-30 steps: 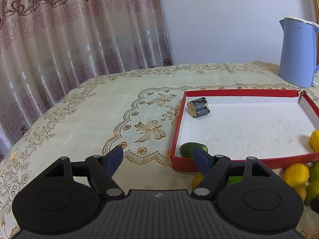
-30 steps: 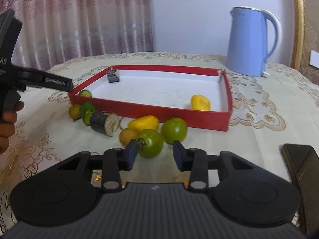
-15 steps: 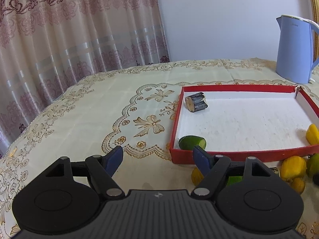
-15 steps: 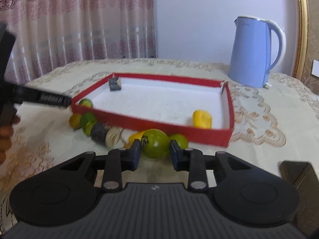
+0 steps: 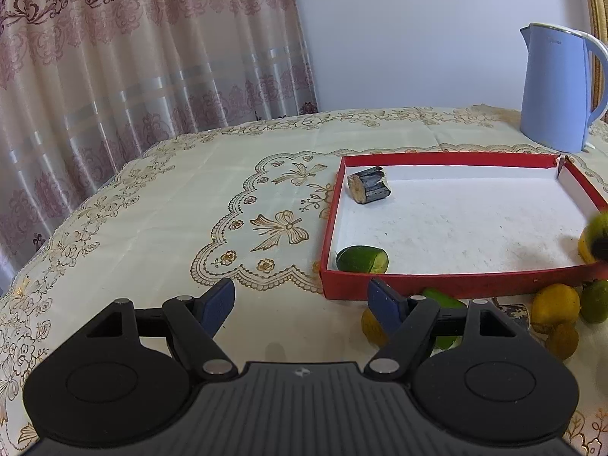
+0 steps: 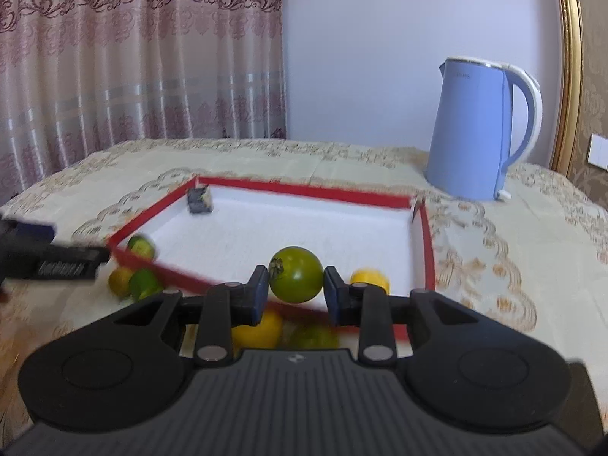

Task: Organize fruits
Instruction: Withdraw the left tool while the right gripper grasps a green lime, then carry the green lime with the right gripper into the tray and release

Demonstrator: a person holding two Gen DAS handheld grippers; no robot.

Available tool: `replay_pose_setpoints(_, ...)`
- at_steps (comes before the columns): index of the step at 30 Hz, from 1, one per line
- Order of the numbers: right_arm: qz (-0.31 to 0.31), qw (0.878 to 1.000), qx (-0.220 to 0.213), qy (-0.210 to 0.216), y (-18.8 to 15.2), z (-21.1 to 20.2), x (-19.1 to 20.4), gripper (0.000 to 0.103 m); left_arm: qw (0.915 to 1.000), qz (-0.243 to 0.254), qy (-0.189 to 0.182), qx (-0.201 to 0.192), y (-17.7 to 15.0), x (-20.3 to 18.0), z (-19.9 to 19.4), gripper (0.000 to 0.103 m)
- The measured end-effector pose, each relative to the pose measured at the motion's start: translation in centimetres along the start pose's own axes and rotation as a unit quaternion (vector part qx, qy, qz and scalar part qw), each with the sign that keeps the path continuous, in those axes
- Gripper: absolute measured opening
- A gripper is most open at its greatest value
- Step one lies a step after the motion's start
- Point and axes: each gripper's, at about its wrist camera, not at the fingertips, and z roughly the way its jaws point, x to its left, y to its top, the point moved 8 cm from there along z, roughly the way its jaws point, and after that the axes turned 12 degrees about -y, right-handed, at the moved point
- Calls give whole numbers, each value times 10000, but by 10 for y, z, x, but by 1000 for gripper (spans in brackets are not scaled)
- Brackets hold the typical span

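Observation:
My right gripper [image 6: 295, 285] is shut on a green tomato [image 6: 296, 274] and holds it in the air just above the near wall of the red tray [image 6: 304, 190]. The white tray floor holds a dark cane piece [image 6: 198, 199], a cut green fruit [image 6: 141, 247] in the near left corner and a yellow fruit [image 6: 369, 279]. In the left wrist view my left gripper [image 5: 302, 298] stands open and empty over the cloth, short of the red tray's [image 5: 448, 285] near left corner. The held tomato [image 5: 596, 228] shows there as a blur at the right edge.
Loose fruits lie outside the tray's front wall: a yellow one [image 5: 554, 302], a green one [image 5: 594, 300], and a lime [image 6: 144, 285] and a small yellow one [image 6: 119, 281] further left. A blue kettle [image 6: 478, 133] stands behind the tray's far right corner. Curtains hang beyond the table.
My right gripper closed on the green tomato and lifted it from the cloth up to the tray's front wall. The left gripper stayed where it was, open.

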Motion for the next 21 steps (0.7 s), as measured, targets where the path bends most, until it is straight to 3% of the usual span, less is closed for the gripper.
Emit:
replay_pose_setpoints(5,71,9997,21,-248,29,44,-9,30,10000,-3,30,-10,0,1,-1,77)
replay_pose_setpoints(7,168,9986,282,-418,30,65,-15,50,10000,-3,22,-18,-1,2,-4,77)
replay_pose_setpoints(8,255,9979,346,-491,28,68,-19,50,10000,3,6,-40,-1,3,-5,77)
replay_pose_setpoints(11,371,9985,234,-327,19,48,-17,52,9996,69,-190,-173,-3,7,-11,77)
replay_pose_setpoints(15,554,9982,-76,-198,1,4,-13,81,9956,278,-802,-393,-9,3,-19,77)
replay_pose_setpoints(16,622,9978,-150,-190,-3,-6,-13,84,9938,326,-974,-435,-12,1,-20,77)
replay_pose_setpoints(21,884,9960,-42,-139,-31,-28,-15,88,9876,541,-1373,-528,-21,-10,-21,77)
